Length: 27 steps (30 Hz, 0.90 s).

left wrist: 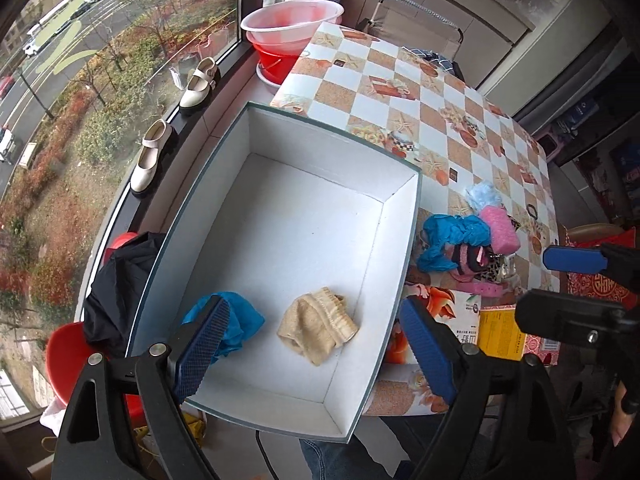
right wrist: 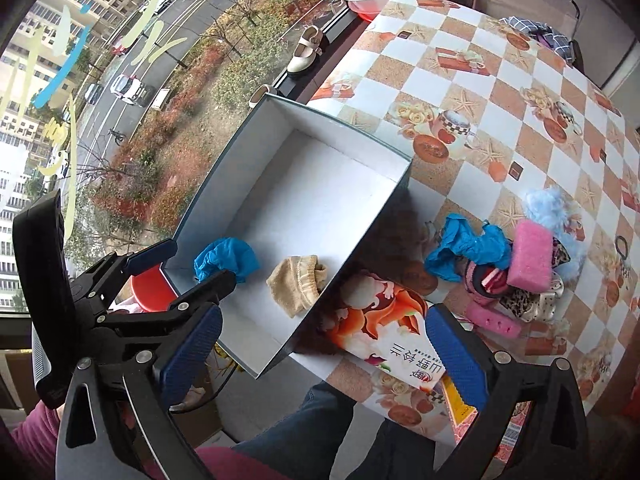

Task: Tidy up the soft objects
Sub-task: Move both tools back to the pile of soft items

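The left gripper (left wrist: 316, 354) sits at the bottom of the left wrist view, its blue-padded fingers (left wrist: 204, 350) spread wide with nothing between them. They straddle the near end of an open box (left wrist: 400, 264), white inside with a grey-green outer face. One corner of the box reaches past the table edge towards the lower centre of the frame.

Two soft items lie on the box floor, near its lower end and apart from each other: a crumpled blue cloth (left wrist: 242, 324), partly hidden behind the left finger, and a beige knitted piece (left wrist: 316, 330) to its right.

The right gripper (right wrist: 320, 354) occupies the bottom of the right wrist view, fingers (right wrist: 454, 356) likewise spread and holding nothing. It hangs over the box's right wall and a printed carton (right wrist: 384, 332) lying on the table just beside that wall.

The remaining soft objects form a pile (right wrist: 516, 276) on the checked tablecloth (right wrist: 480, 92), right of the box in both views. It includes a blue crumpled piece (right wrist: 464, 252), a pink sponge-like block (right wrist: 530, 262), a pale blue fluffy item (right wrist: 550, 206) and a leopard-print piece (right wrist: 520, 302); these touch or overlap one another.

In the upper left of the left wrist view, two cream shoes (left wrist: 176, 120) stand on the window ledge, and stacked basins (left wrist: 290, 36) stand at the top centre.
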Motion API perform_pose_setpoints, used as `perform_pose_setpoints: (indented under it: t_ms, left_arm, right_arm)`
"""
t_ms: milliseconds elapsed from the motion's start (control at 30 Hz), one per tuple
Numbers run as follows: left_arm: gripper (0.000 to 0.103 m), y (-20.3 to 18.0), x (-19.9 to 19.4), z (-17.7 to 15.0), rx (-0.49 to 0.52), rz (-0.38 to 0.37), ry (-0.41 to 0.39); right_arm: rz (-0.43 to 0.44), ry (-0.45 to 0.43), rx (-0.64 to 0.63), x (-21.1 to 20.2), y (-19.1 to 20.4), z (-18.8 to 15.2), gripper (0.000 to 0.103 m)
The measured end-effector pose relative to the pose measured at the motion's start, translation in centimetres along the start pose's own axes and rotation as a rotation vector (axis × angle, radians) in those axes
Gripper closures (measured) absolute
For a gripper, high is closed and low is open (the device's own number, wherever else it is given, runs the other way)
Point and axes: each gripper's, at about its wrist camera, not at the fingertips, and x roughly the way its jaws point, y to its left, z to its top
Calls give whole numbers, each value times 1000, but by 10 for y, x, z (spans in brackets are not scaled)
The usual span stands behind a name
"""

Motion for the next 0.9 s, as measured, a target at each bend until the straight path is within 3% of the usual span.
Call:
perform_pose_setpoints:
  t_ms: [167, 500, 767, 900]
  left_arm:
    - [14, -62, 8, 14, 160, -32, 24]
    - [14, -172, 62, 30, 419, 25, 89]
    - [14, -226, 126, 37, 526, 43, 190]
    - [14, -241, 155, 43, 544, 91, 214]
  right_arm:
    - [-15, -49, 131, -31, -54, -11, 0]
    - [-54, -123, 368, -75, -174, -38, 0]
    - [-63, -68, 476, -50, -251, -57, 0]
    - [-54, -19, 489, -26, -275, -58, 0]
